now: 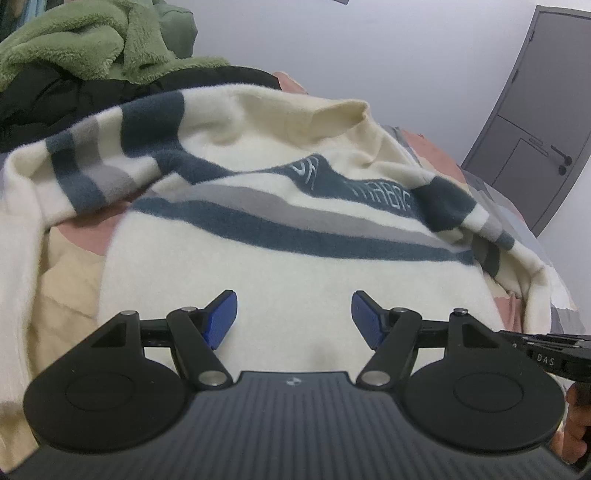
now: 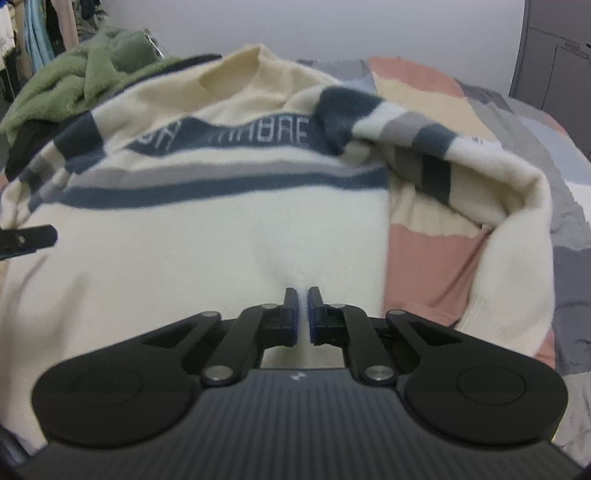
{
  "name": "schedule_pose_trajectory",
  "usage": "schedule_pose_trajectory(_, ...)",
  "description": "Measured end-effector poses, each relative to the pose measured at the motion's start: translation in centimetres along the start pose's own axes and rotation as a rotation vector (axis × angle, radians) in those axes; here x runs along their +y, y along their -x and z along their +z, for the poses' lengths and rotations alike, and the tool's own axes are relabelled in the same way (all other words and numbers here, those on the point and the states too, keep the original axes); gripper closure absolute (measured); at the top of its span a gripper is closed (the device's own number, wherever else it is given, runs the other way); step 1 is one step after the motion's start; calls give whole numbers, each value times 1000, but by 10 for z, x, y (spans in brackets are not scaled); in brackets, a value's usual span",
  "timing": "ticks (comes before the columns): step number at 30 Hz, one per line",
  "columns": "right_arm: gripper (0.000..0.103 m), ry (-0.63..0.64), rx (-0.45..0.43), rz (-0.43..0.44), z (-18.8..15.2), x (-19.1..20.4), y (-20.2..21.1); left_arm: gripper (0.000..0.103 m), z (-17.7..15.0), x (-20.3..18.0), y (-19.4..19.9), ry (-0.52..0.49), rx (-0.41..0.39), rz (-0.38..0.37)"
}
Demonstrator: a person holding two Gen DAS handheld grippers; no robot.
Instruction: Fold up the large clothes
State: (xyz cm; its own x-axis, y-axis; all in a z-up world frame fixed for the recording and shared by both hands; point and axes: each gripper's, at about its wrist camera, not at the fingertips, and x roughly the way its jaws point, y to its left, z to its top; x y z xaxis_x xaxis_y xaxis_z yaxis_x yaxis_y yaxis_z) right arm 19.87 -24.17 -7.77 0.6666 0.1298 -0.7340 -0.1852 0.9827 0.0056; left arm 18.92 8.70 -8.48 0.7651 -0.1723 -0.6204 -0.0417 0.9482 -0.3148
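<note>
A cream sweater (image 1: 295, 280) with navy and grey stripes and a lettered band lies spread on the bed, its collar at the far end. Both sleeves are folded in over the chest. My left gripper (image 1: 293, 308) hovers open over the plain lower body, its blue pads (image 1: 221, 317) wide apart with nothing between them. In the right wrist view the same sweater (image 2: 192, 240) fills the frame. My right gripper (image 2: 303, 297) is shut, its pads pinching a small pucker of the cream fabric near the hem. The right gripper's body (image 1: 546, 354) shows at the left view's right edge.
A green fleece garment (image 1: 85, 40) and a black garment (image 1: 44, 99) are piled at the bed's far left. The patchwork bedspread (image 2: 436, 258) in pink, grey and beige lies under and right of the sweater. A grey door (image 1: 539, 122) stands at right. Clothes (image 2: 40, 29) hang at far left.
</note>
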Motion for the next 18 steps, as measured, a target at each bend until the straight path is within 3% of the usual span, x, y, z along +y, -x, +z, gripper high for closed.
schedule_pose_trajectory(5,92,-53,-24,42,4,-9,5,30,0,2,-5,3,19,10)
schedule_pose_trajectory(9,90,-8,-51,-28,14,-19,12,30,0,4,-6,9,27,9)
schedule_pose_trajectory(11,74,-42,-69,-43,21,-37,18,30,0,5,-6,16,26,5)
schedule_pose_trajectory(12,58,-65,-81,-53,24,-46,21,30,1,5,-6,19,27,5)
schedule_pose_trajectory(13,48,-87,-97,-69,26,-56,25,30,2,6,-7,24,29,5)
schedule_pose_trajectory(18,48,-106,-172,-182,31,-103,35,30,1,9,-13,69,50,1)
